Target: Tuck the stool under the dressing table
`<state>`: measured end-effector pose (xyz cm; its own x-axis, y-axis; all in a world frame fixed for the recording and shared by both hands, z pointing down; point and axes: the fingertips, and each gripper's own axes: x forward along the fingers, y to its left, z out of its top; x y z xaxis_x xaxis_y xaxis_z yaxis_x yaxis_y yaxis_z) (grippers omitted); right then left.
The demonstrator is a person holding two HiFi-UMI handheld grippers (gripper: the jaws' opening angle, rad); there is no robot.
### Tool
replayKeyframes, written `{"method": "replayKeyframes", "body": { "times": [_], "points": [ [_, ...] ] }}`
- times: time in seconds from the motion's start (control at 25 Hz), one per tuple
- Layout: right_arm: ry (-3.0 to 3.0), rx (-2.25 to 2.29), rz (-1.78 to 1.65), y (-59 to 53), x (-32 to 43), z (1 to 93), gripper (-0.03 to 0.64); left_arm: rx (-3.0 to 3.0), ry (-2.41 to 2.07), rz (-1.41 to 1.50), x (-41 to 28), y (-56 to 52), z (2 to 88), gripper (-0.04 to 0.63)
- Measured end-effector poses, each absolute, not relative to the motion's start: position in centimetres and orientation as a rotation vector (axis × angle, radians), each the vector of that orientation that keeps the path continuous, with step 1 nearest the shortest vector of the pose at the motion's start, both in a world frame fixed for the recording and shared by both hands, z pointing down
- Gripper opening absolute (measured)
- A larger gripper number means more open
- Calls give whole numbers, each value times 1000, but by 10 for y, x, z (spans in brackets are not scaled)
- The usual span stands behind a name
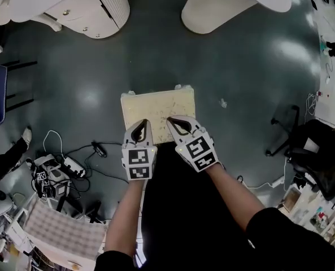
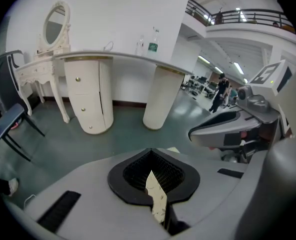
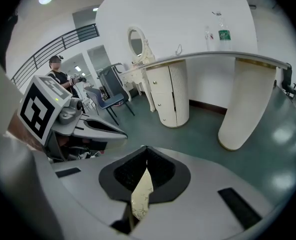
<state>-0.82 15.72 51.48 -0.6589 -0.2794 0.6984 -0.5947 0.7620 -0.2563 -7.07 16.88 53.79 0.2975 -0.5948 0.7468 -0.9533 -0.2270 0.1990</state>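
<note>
The person stretches both forearms, the left (image 1: 125, 219) and the right (image 1: 235, 193), forward and down, side by side. The left gripper (image 1: 143, 123) points straight away from the body. The right gripper (image 1: 173, 121) angles in toward it, so the tips sit near each other. Both slant downward, and each one's jaws are pressed together. The marker cubes (image 1: 138, 162) face up.
</note>
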Motion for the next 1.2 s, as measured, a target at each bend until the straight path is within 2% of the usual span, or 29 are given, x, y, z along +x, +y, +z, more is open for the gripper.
{"method": "replayKeyframes", "body": {
  "times": [0.24, 0.32, 0.4, 0.44, 0.48, 0.52, 0.92, 1.2],
  "points": [
    [-2247, 614, 692, 165, 1, 572, 8, 1812, -1337, 733, -79, 175, 595, 7],
    [-2235, 605, 712, 165, 6, 587, 8, 1781, -1306, 752, -84, 180, 614, 68],
    [-2206, 609, 741, 165, 13, 604, 9, 1756, -1276, 774, -89, 183, 633, 83],
    [-2187, 608, 758, 165, 16, 613, 25, 1740, -1265, 779, -92, 185, 641, 99],
    [-2166, 603, 779, 164, 20, 622, 111, 1718, -1255, 783, -95, 187, 649, 130],
    [-2145, 601, 801, 164, 24, 632, 160, 1696, -1248, 787, -99, 189, 656, 154],
    [-1916, 782, 1035, 158, 105, 710, 246, 1512, -1221, 843, -135, 214, 714, 287],
    [-1871, 780, 1241, 165, 124, 741, 291, 1427, -1124, 786, -161, 227, 741, 374]
  ]
}}
